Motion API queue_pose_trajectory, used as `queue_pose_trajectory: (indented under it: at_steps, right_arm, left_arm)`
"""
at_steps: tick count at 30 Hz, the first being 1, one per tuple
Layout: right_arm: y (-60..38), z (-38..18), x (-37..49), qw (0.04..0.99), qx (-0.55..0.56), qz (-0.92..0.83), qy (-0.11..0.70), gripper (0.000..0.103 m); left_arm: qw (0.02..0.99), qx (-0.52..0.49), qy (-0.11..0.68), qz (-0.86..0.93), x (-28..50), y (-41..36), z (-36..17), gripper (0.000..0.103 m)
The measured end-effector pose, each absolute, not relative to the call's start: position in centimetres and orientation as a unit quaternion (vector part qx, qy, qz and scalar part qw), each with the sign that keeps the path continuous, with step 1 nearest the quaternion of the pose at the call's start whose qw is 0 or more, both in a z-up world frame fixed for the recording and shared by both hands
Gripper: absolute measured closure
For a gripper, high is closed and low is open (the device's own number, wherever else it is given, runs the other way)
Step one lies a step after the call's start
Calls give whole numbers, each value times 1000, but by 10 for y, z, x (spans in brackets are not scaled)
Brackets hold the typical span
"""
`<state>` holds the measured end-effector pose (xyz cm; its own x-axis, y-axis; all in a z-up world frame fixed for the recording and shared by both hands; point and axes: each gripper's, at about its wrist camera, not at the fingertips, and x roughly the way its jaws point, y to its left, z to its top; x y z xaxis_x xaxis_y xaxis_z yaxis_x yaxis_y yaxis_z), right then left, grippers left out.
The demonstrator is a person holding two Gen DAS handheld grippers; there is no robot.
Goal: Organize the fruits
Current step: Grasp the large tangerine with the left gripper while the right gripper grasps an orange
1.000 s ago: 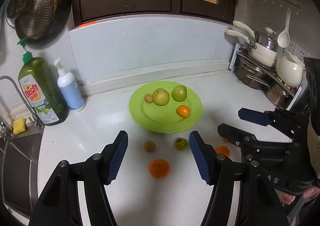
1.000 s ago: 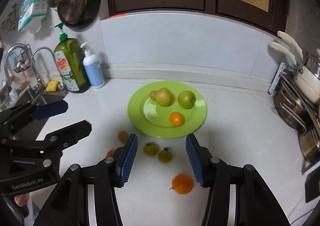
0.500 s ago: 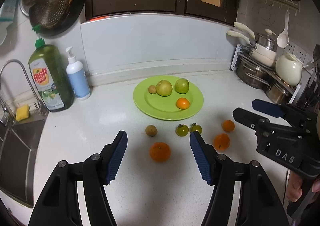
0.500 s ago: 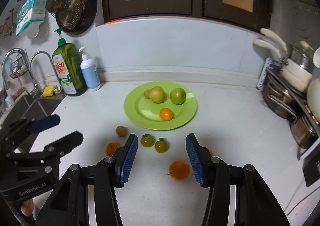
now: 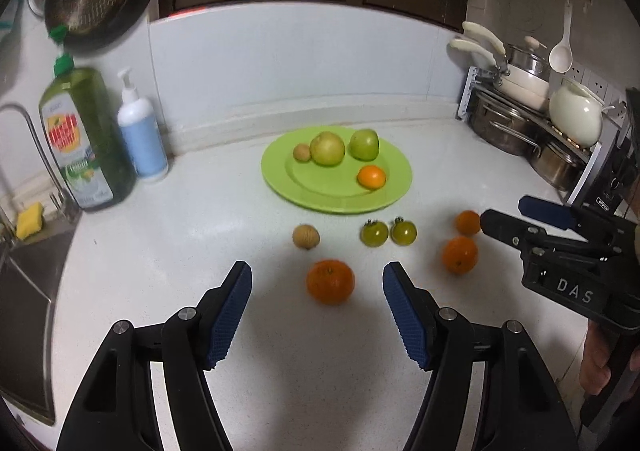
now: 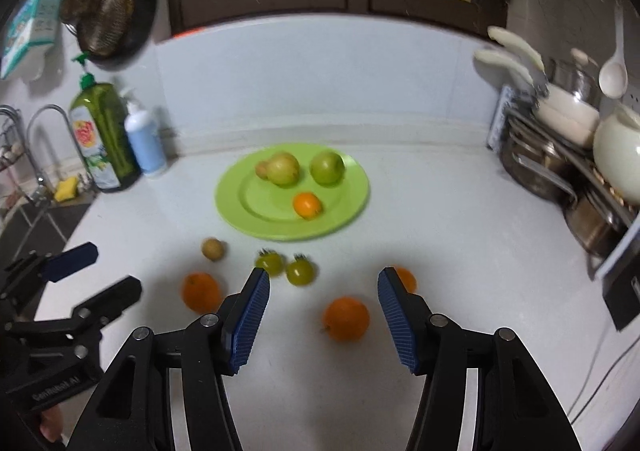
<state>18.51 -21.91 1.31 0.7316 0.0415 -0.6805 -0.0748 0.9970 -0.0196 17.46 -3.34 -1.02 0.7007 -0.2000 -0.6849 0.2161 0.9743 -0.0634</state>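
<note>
Both sets of jaws spread wide and empty above the white tabletop (image 5: pixel 168 251). Left gripper (image 5: pixel 317 287) lined up on the large orange (image 5: pixel 330 282), which sits just ahead of the gap, slightly right of centre between the blue pads. Right gripper (image 6: pixel 323 293) framing a second orange (image 6: pixel 346 318) the same way, with a smaller orange (image 6: pixel 406 278) half hidden behind the right-hand pad. Beyond the left jaws: a small tan fruit (image 5: pixel 306 237) (possibly a longan, too small to tell) and two green tomatoes (image 5: pixel 388 232) side by side, then the green plate (image 5: pixel 320 199) farther ahead, already carrying a pear (image 5: pixel 327 148), a green apple (image 5: pixel 364 144), a small orange and another tan fruit. Six pieces left on the tabletop, so likely about the early-to-middle stretch of the job. Next step, by the look of it: picking up the orange nearest each gap. Best done by lowering until the pads straddle the fruit at its widest part, centring first so neither pad nudges it into a roll, then closing gently, since the skin is smooth and round and could squirt out under a hard pinch. Worth setting down in the bare front half of the plate, clear of the fruit resting there.
</note>
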Motion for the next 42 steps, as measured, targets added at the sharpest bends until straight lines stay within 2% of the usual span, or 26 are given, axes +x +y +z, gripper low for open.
queue_pose_trajectory:
  at_steps: [11, 17, 32, 38, 42]
  right_arm:
    - [-221, -20, 175, 918, -22, 9, 396, 45]
    - [-233, -38, 196, 906, -6, 8, 423, 45]
    - [-237, -73, 231, 881, 11, -3, 473, 46]
    - [-238, -72, 234, 881, 7, -3, 473, 51]
    - [-238, -72, 237, 880, 13, 7, 476, 59]
  left_arm:
    - [910, 24, 397, -112, 173, -33, -33, 35]
    - [905, 48, 405, -124, 196, -42, -40, 35]
    - [872, 21, 467, -148, 245, -51, -82, 36]
    - [868, 19, 471, -154, 248, -53, -84, 45]
    - [866, 18, 473, -162, 248, -56, -82, 58]
